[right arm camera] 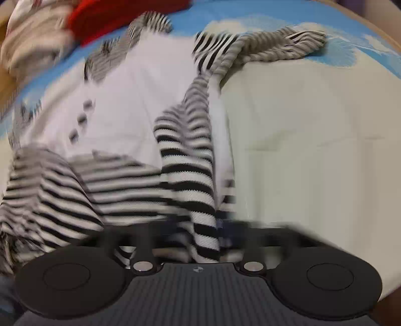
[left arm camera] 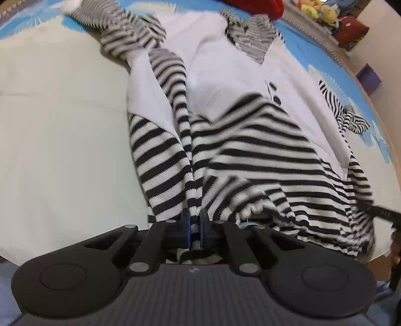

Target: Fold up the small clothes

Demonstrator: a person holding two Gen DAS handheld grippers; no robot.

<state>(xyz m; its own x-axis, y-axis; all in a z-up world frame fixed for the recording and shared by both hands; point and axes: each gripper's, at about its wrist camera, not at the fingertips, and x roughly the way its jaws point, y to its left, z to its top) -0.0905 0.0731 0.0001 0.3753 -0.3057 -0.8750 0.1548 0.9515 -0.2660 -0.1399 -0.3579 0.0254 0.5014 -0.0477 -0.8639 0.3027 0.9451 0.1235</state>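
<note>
A small black-and-white striped garment with a white upper body [left arm camera: 225, 82] lies stretched across a cream and blue mat [left arm camera: 62, 125]. My left gripper [left arm camera: 195, 218] is shut on its striped hem [left arm camera: 190, 175], the cloth pinched between the blue pads. In the right wrist view the same garment [right arm camera: 140, 95] spreads ahead, and my right gripper [right arm camera: 208, 225] is shut on another part of the striped hem [right arm camera: 190, 180]. This view is motion-blurred. A striped sleeve [right arm camera: 263, 47] lies at the far end. The right gripper's tip [left arm camera: 381, 210] shows at the left view's right edge.
A red cloth [left arm camera: 253, 7] and soft toys [left arm camera: 320, 11] sit beyond the mat's far edge. A purple box [left arm camera: 368, 77] stands on the floor at the right. Bare cream mat [right arm camera: 313, 150] lies beside the garment.
</note>
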